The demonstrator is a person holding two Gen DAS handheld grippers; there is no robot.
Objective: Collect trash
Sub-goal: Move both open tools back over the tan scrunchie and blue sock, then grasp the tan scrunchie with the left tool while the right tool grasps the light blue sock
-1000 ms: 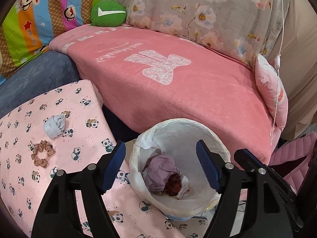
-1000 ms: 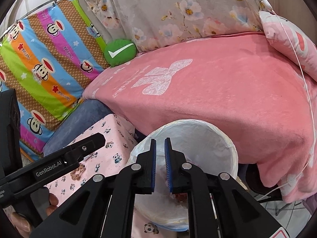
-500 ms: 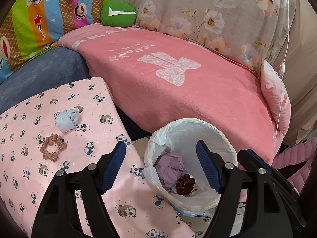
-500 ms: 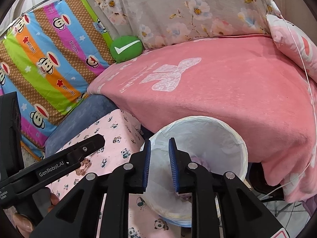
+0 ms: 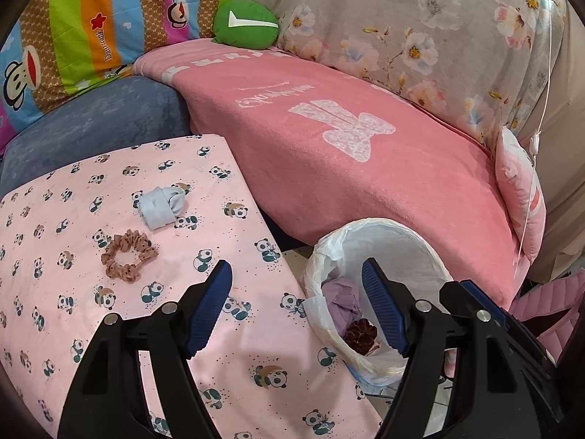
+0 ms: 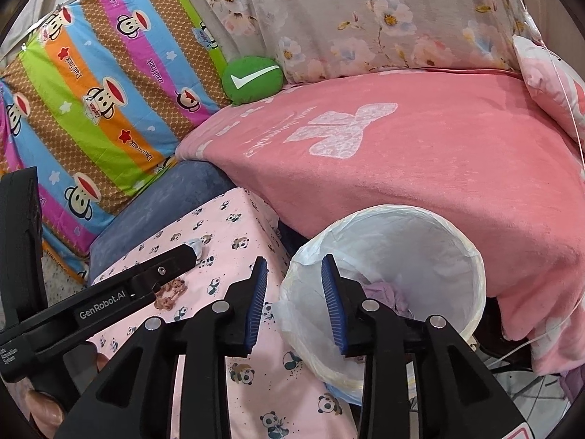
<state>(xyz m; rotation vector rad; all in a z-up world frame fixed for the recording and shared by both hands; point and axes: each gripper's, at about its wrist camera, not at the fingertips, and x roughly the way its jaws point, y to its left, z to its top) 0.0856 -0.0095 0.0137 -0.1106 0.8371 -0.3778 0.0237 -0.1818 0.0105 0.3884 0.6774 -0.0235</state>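
Note:
A white-lined trash bin (image 5: pixel 431 256) stands beside the panda-print table (image 5: pixel 256 329); it also shows in the right wrist view (image 6: pixel 471 256). Inside lie a purple crumpled wad (image 5: pixel 342 301) and a dark red scrunchie (image 5: pixel 362 333). On the table lie a rolled grey-blue sock (image 5: pixel 162 203) and a brown scrunchie (image 5: pixel 128 256). My left gripper (image 5: pixel 296 300) is open and empty over the table's edge by the bin. My right gripper (image 6: pixel 292 285) is open and empty at the bin's left rim.
A pink blanket (image 5: pixel 347 146) covers the sofa behind the bin. A green check-mark cushion (image 5: pixel 245 23), a striped monkey quilt (image 6: pixel 91 102) and a floral cover (image 5: pixel 420 36) stand at the back. A pink pillow (image 5: pixel 519 190) and a white cord hang right.
My right gripper has opened from nearly shut. Both views have shifted left, so more of the table with the sock and brown scrunchie shows and the bin sits further right.

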